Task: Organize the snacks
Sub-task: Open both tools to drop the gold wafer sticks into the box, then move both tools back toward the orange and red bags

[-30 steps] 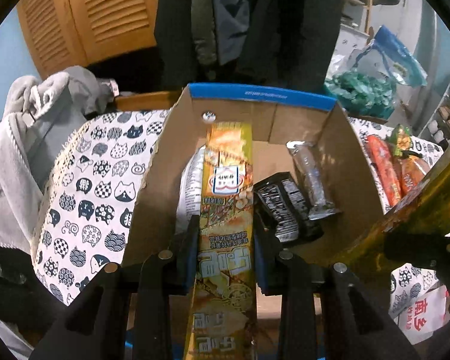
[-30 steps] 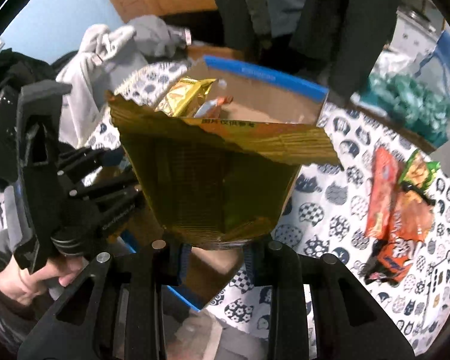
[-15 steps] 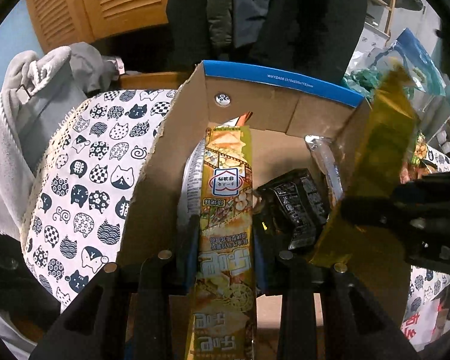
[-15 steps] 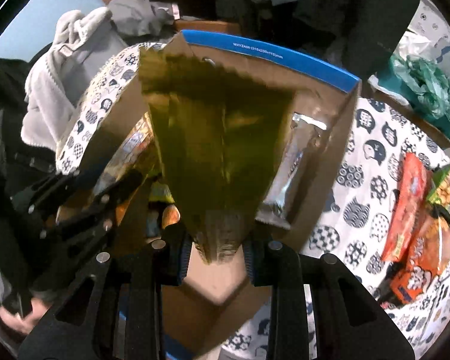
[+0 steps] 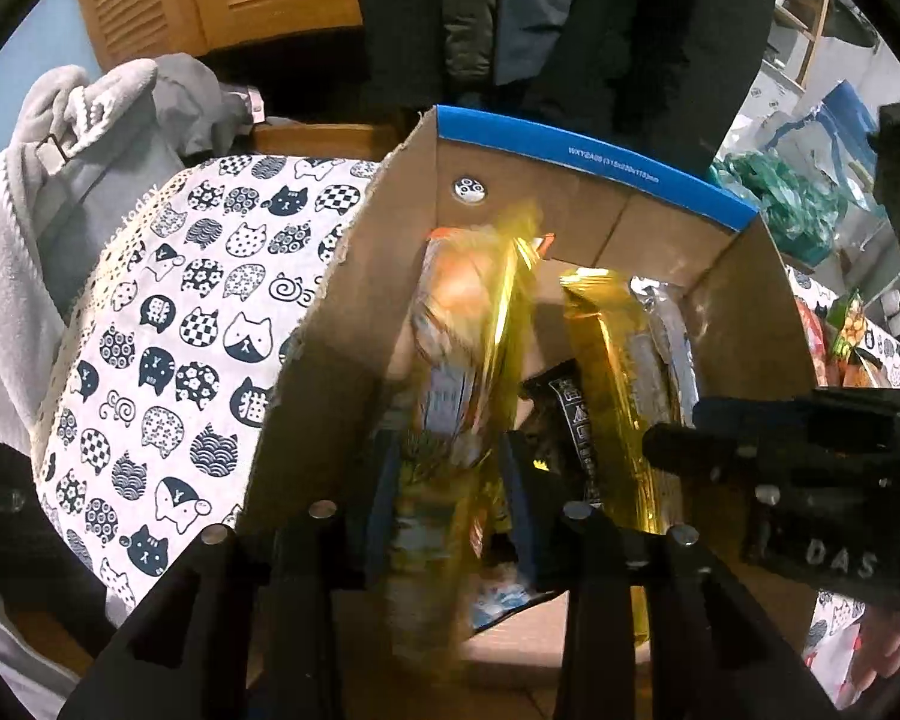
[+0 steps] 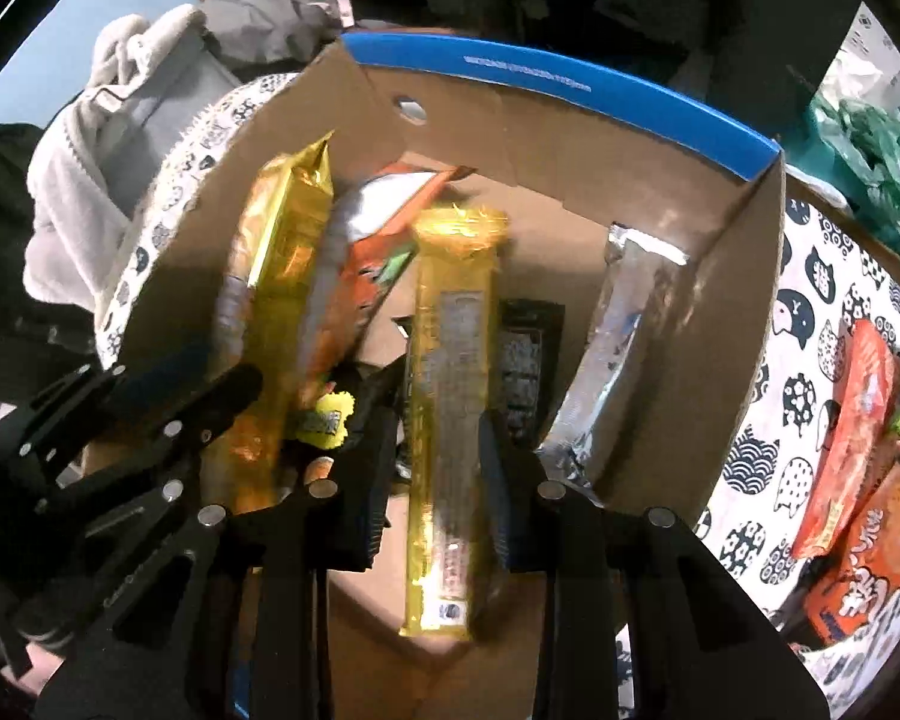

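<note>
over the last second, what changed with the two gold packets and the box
The right tool carried its gold packet from above the cardboard box down into it, and its jaws have just been opening around it. The left tool has also just been opening, its yellow packet between the fingers, blurred and turned edge-on. The box, the black packet and the silver packet stayed put.

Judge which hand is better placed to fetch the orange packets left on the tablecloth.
Right. The orange packets lie right of the box, on the right tongs' side; their jaws have just been opening around a gold packet inside the box.
</note>
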`<state>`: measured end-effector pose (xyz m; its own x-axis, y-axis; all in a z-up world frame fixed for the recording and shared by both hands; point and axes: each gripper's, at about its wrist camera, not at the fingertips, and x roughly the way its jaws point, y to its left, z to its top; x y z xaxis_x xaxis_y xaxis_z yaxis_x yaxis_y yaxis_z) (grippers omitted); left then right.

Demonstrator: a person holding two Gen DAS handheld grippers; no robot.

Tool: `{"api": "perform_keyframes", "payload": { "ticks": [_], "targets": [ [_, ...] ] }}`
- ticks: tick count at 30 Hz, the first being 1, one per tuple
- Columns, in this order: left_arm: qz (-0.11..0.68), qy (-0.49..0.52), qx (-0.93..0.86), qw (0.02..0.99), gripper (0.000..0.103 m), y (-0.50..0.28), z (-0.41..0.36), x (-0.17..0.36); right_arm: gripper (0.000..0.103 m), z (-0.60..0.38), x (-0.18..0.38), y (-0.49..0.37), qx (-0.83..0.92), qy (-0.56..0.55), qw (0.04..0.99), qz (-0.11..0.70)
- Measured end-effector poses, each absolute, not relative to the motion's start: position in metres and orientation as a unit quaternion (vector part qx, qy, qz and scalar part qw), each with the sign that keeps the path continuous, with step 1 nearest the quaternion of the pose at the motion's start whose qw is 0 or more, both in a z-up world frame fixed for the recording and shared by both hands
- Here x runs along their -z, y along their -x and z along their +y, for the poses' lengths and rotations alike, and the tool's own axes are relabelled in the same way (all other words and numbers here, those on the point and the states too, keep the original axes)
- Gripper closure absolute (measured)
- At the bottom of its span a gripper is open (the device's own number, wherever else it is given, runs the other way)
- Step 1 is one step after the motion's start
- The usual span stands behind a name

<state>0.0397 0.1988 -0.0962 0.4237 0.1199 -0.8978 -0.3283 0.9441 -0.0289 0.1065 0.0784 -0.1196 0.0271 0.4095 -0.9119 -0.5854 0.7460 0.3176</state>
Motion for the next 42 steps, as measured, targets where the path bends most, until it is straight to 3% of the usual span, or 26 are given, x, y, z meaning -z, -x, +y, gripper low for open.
{"api": "perform_keyframes", "payload": {
  "ticks": [2,5,7,10,28,42],
  "targets": [
    [0.519,0.096,-0.137,0.838,0.055,-0.039,0.197,0.093,0.062,0.077,0.114,-0.103,-0.355,0.069,0.715,0.598],
    [0.513,0.091,-0.144,0.841,0.043,-0.035,0.194,0.086,0.038,0.066,0.1,-0.1,-0.349,0.07,0.733,0.58],
    [0.51,0.092,-0.143,0.843,0.034,-0.033,0.193,0.081,0.035,0.059,0.09,-0.099,-0.351,0.066,0.742,0.568],
    [0.503,0.091,-0.133,0.849,0.029,-0.032,0.185,0.07,0.028,0.046,0.077,-0.097,-0.35,0.072,0.75,0.557],
    [0.47,-0.01,-0.05,0.881,0.023,-0.04,0.076,0.025,0.025,-0.087,0.035,-0.095,-0.288,0.121,0.795,0.52],
    [0.493,-0.05,-0.003,0.868,0.022,-0.066,0.001,0.048,0.024,-0.18,0.078,-0.116,-0.222,0.093,0.803,0.546]
  ]
}}
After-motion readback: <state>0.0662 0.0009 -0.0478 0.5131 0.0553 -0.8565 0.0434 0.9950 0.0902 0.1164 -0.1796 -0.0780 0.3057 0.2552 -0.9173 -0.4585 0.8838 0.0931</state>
